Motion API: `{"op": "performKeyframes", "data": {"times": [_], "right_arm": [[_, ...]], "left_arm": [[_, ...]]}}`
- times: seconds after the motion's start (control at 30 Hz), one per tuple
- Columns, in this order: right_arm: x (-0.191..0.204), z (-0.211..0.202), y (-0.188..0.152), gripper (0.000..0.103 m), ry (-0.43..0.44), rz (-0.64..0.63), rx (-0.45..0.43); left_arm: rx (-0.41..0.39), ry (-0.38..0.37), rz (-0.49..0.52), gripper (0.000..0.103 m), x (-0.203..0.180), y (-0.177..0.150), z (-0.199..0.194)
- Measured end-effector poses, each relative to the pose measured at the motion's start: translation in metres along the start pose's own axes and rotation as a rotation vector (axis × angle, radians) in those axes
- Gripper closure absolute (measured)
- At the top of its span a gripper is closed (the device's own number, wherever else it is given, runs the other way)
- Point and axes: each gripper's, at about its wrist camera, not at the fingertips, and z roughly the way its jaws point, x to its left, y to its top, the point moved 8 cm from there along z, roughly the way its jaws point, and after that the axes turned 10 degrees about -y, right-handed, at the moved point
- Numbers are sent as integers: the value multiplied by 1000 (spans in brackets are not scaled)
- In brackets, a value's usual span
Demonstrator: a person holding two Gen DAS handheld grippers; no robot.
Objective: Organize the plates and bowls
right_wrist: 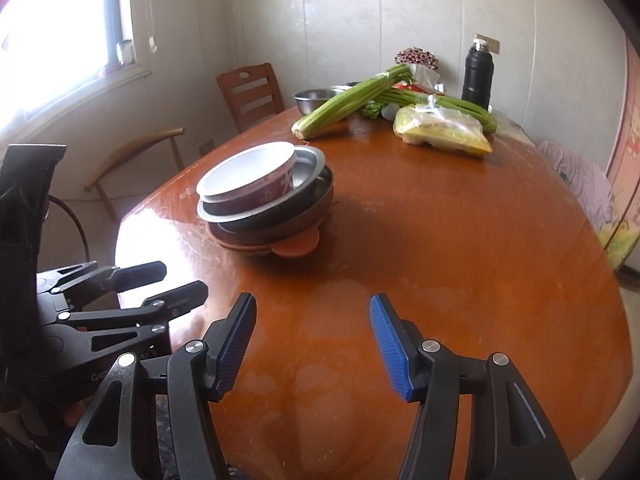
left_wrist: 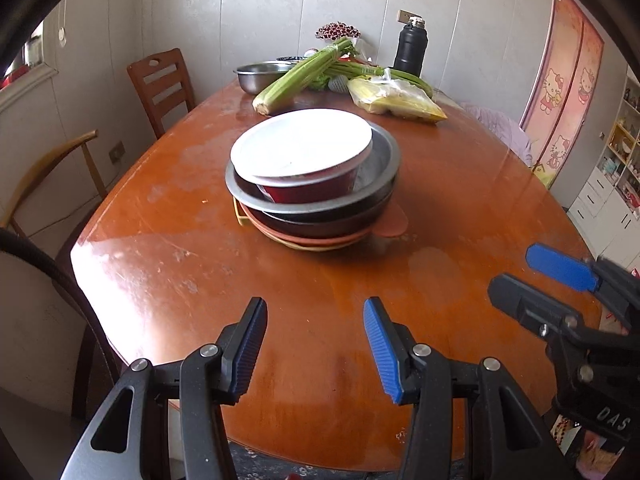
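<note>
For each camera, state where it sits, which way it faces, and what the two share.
Left wrist: on the left tool, facing across the table at the dish stack; the right tool shows at right.
Right wrist: on the right tool, facing the same way; the left tool shows at left.
Shared: stack, celery, black flask.

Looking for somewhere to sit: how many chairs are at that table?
2, both along the table's left side: a slatted chair near the far end, and an armchair nearer. Others may be out of view.
</note>
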Motion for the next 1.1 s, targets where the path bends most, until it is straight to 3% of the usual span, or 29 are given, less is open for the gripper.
{"op": "performKeyframes", "data": {"times": [0.3, 1.1], "right_arm": [[-1, 19, -22, 42, -10, 19, 60], [-2, 29, -18, 42, -35, 31, 74]], "left_arm": [[-15, 56, -2, 53, 7, -3, 5], [12, 41, -12, 53, 14, -7, 15]]}}
